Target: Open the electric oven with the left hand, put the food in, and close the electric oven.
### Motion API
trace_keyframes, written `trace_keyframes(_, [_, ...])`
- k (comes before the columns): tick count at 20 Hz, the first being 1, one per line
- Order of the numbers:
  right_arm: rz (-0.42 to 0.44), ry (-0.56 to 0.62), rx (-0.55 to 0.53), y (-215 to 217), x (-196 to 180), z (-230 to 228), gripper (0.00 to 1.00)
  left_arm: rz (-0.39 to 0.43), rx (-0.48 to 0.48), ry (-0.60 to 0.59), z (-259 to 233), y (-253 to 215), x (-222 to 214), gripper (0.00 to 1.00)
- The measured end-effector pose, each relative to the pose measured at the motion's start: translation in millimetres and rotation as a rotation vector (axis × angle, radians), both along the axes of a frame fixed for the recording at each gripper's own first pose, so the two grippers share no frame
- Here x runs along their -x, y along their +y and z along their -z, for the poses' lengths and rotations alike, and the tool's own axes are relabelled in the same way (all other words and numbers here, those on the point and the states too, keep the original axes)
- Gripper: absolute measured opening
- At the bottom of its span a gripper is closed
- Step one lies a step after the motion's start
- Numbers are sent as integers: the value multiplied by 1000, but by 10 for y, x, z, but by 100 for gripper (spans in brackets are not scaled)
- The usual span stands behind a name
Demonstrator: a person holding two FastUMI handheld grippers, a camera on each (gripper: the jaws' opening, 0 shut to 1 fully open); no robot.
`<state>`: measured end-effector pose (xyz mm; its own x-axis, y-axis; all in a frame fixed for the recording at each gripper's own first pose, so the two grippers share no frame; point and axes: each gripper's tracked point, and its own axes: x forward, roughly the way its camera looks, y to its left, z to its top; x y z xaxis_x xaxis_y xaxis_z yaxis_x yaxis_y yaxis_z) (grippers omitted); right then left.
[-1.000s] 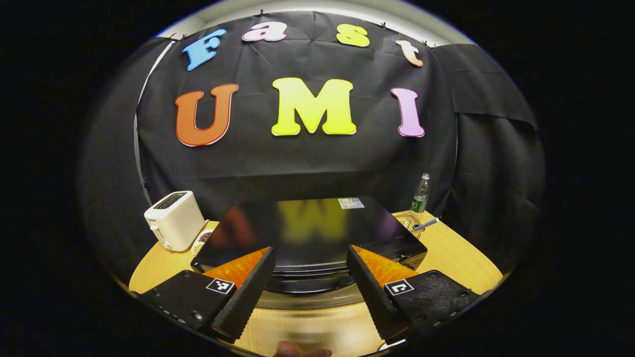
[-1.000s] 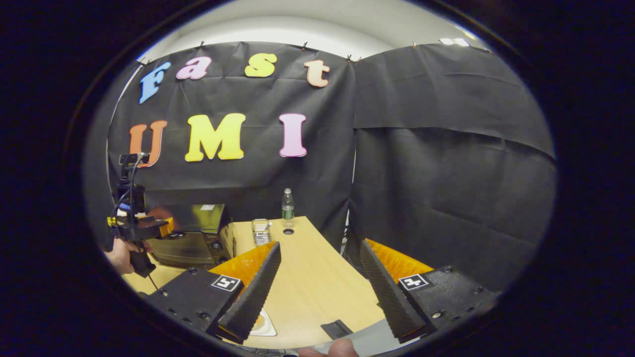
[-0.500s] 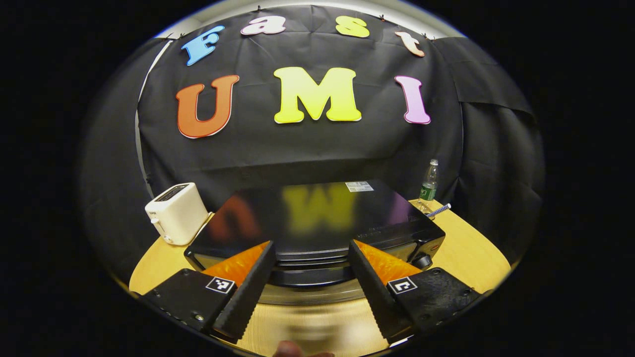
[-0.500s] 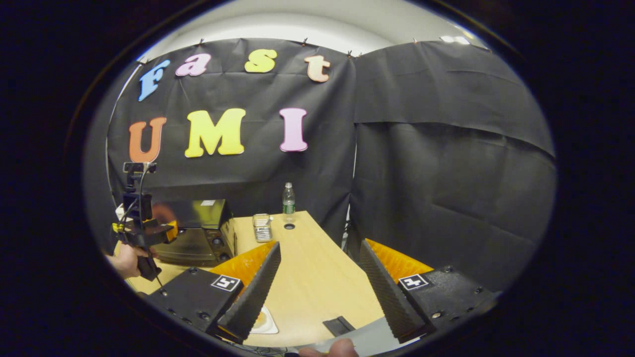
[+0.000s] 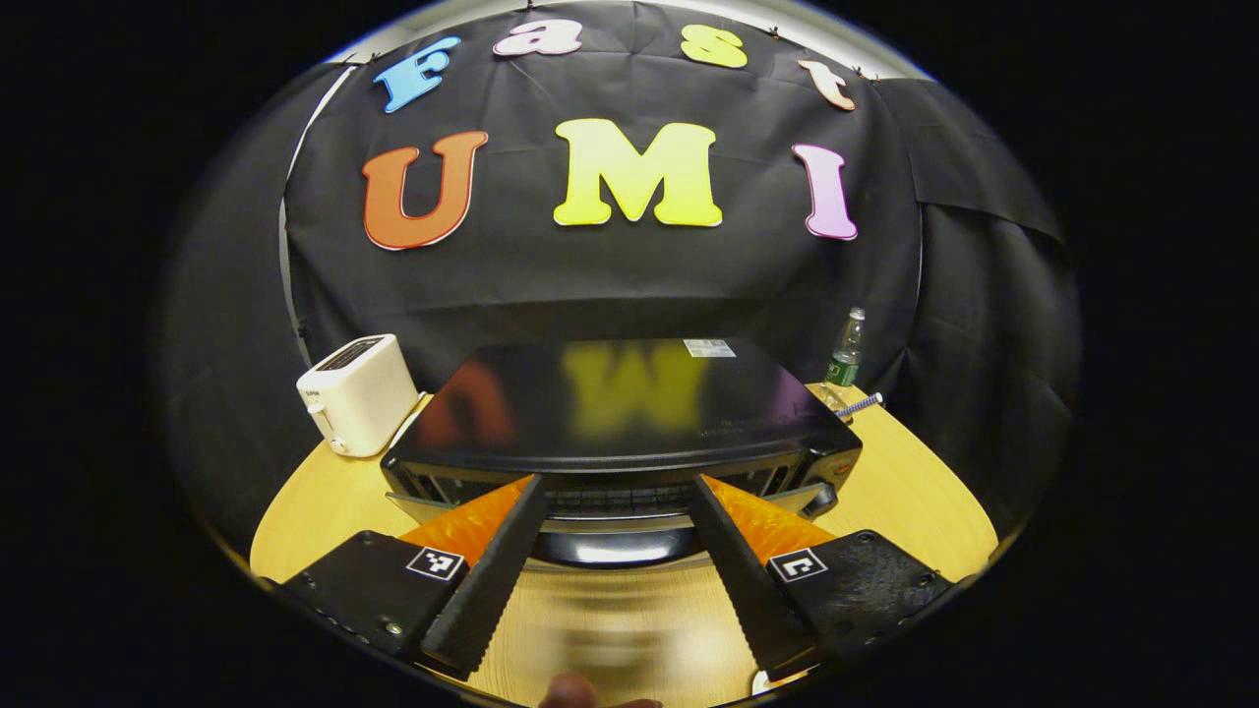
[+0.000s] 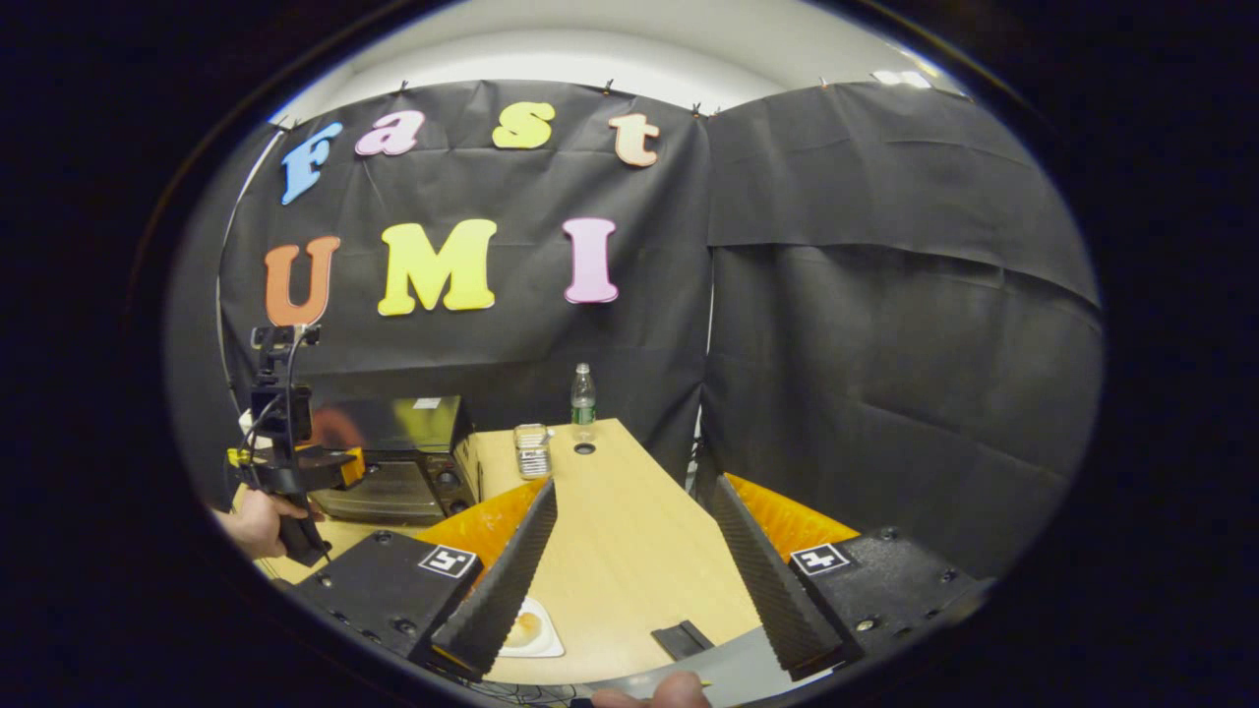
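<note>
Lowering the left gripper (image 5: 615, 560) toward the front of the electric oven (image 5: 620, 413) looks like the step in hand, and the door handle (image 5: 605, 541) sits right between its spread fingers, not yet pinched as far as I can tell. The door already looks cracked a little at the top edge, though that's hard to call through the fisheye. If I were doing it, I'd settle both fingers squarely over the middle of that handle, squeeze, then pull out and down along the door's swing instead of yanking straight back, since the oven looks light enough to slide on the wooden table (image 5: 915, 492). Gripping off-centre would probably twist the door.

The right gripper (image 6: 629, 580) hangs open over the near end of the table, holding nothing. The food (image 6: 526, 629) sits on a small white plate (image 6: 546, 644) just below its left finger, well apart from the oven, so it's got a trip ahead of it once the door is down.

Head count from where I'm standing:
- one oven, over on the left side of the table in the right gripper view
- one white toaster (image 5: 354, 408) beside it
- one plastic bottle (image 6: 583, 395) at the back
- one clear container (image 6: 531, 450) near the bottle
- one plate of food
- two grippers, both open
</note>
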<state>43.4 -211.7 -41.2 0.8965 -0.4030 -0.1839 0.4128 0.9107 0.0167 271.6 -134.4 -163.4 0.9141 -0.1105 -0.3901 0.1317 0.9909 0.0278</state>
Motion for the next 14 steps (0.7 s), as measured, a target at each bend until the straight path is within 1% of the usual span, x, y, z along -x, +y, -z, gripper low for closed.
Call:
trace_keyframes(3, [-1,-4,-16,33,74,26,98,0,13,37,113,-8,255,97])
trace_keyframes(6, [-8,-2,-19,89,140,47,98,-18,56,173,506,46,545,96])
trace_keyframes(8, [-13,4,-12,121,196,66,98,-26,69,239,746,91,735,96])
trace_keyframes(14, [-16,41,-15,161,361,191,98,-3,58,357,1273,124,1057,95])
